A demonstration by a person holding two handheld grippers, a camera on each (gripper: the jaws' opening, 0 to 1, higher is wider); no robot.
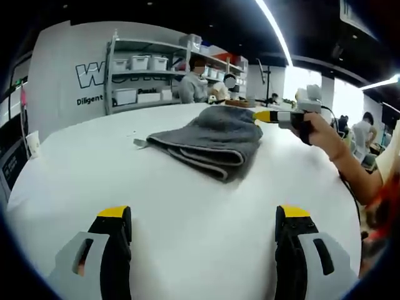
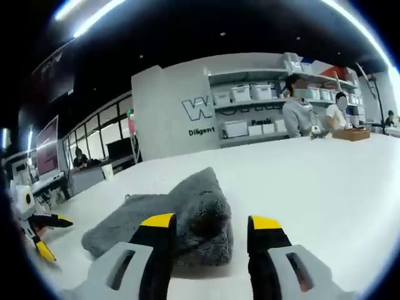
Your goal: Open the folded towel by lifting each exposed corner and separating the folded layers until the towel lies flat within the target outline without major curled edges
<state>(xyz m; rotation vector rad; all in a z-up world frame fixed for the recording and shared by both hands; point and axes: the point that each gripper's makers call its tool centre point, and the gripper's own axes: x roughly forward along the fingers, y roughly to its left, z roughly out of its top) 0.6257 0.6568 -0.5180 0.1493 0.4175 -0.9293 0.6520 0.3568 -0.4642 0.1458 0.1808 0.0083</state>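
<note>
Right gripper view is showing the right gripper (image 2: 209, 228) spread, reaching the towel (image 2: 178, 215); pinching only the top layer's corner works best. Left gripper (image 1: 203, 215) is hovering spread.

Wall lettering (image 1: 90, 75): cut off by the shelving in the left gripper view, first letter legible only; in the right gripper view a smaller line below it begins "Diligent", remainder hidden. Shelf bins (image 2: 240, 94): contents not discernible. Towel (image 2: 169, 219): near edge hidden behind the right gripper (image 2: 203, 228) jaws in the right gripper view, so any contact between the tips and the cloth cannot be told; number of folded layers uncertain. Small light tag (image 1: 140, 143) at the towel's left corner: too small to identify. Left gripper (image 2: 44, 240): partly cut off at the edge of the right gripper view. Brown tray (image 2: 351, 134) on the table (image 2: 325, 181): contents unreadable.
</note>
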